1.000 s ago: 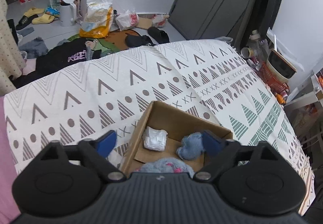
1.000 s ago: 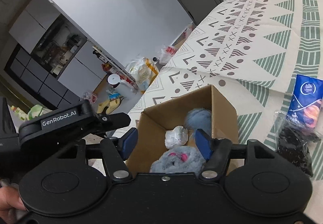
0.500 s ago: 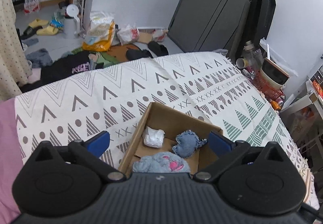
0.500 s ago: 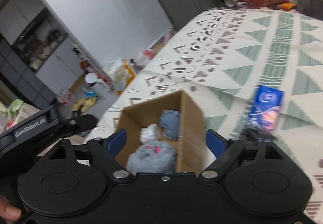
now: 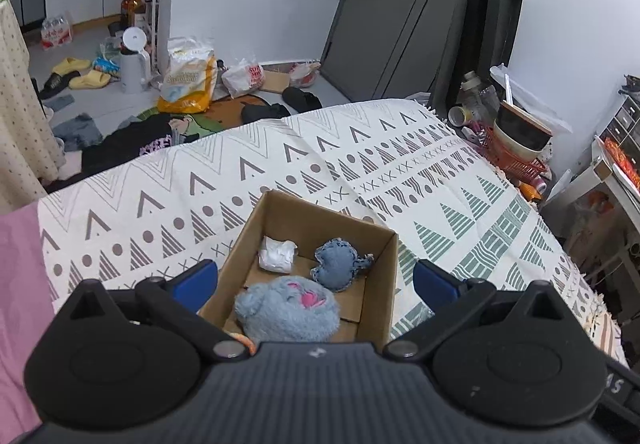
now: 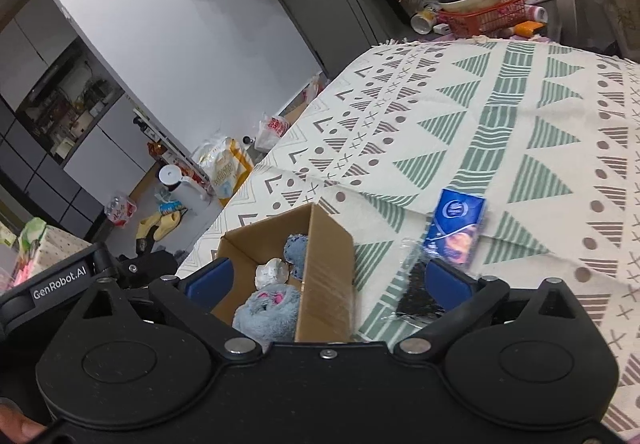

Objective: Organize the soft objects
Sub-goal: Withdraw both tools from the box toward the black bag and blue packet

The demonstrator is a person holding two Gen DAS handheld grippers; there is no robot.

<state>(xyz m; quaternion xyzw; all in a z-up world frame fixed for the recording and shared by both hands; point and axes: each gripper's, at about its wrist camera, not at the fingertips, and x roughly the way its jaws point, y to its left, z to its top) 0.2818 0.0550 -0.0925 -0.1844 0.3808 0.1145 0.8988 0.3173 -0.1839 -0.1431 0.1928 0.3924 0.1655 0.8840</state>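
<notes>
A brown cardboard box (image 5: 376,276) sits on a bed cover (image 5: 240,180) with zigzags, dots and green triangles. Three soft things lie inside the box. A fluffy gray toy (image 5: 288,310) with pink on it is at the near end. A blue denim toy (image 5: 338,264) lies beside it, farther in. A crumpled white cloth (image 5: 277,254) is in the far left corner.

The left gripper (image 5: 316,282) hangs above the box with its blue fingers (image 5: 196,280) wide apart, holding nothing. The right gripper (image 6: 326,280) is also spread wide and holds nothing. Its fingers sit on either side of the box's right wall.

Just to the right of the box lie a clear bag with something black inside (image 6: 418,292) and a blue packet (image 6: 456,226). The right finger covers part of the bag.

Past the bed, the floor has a yellow bag (image 5: 186,82), a white kettle (image 5: 134,60), yellow slippers (image 5: 84,72) and dark clothes (image 5: 128,142). A red basket (image 6: 486,14) with a big bowl on it stands at the far end of the bed.
</notes>
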